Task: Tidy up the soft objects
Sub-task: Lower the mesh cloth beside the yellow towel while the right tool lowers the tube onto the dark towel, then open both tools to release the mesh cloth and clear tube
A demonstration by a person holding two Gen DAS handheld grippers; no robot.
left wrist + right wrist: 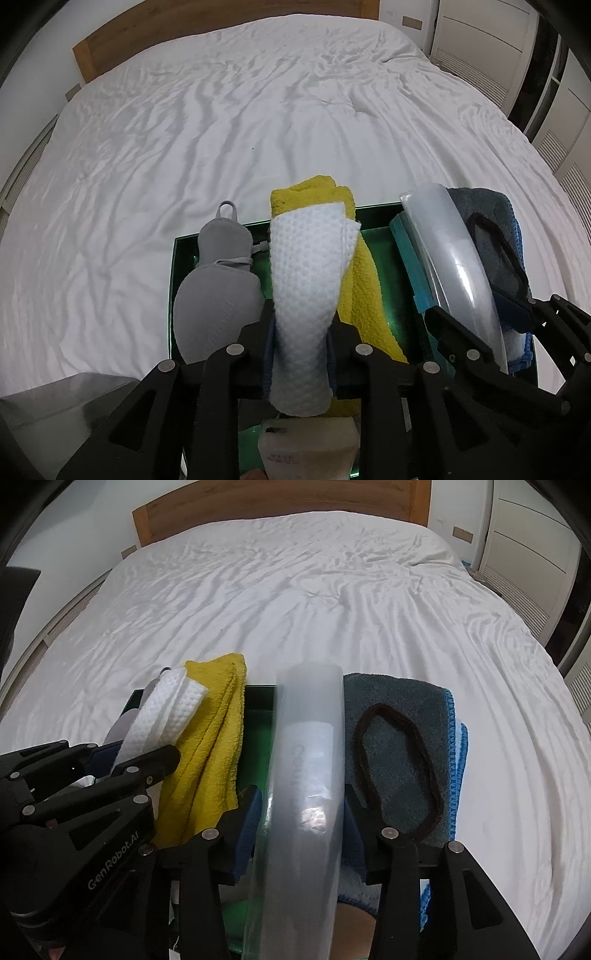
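- closest, left gripper (301,334) low over the green tray (177,258), jaws narrowly parted with the white waffle cloth (308,280) standing rolled between them; whether the pads press on it cannot be told.
- beside it, right gripper (301,808) with jaws spread on either side of a clear plastic sleeve (306,760); a gap shows between the sleeve and each finger.
- just left of the white cloth, grey padded pouch (210,295) with a small loop at its far end, lying inside the tray.
- right of the white cloth and touching it, yellow towel (210,746) folded, its far end sticking over the tray's back rim.
- between yellow towel and plastic sleeve, bare green floor of the tray.
- right of the sleeve, grey-blue towel (399,738) folded with a blue edge, carrying a dark elastic band (399,760) on top.
- under the left gripper at the near edge, pale block (308,446), partly hidden.
- beyond everything, white rumpled bedsheet (332,602) under the tray.
- farthest, wooden headboard (280,502) against the wall, and white louvred cupboard doors (480,37) at the right.
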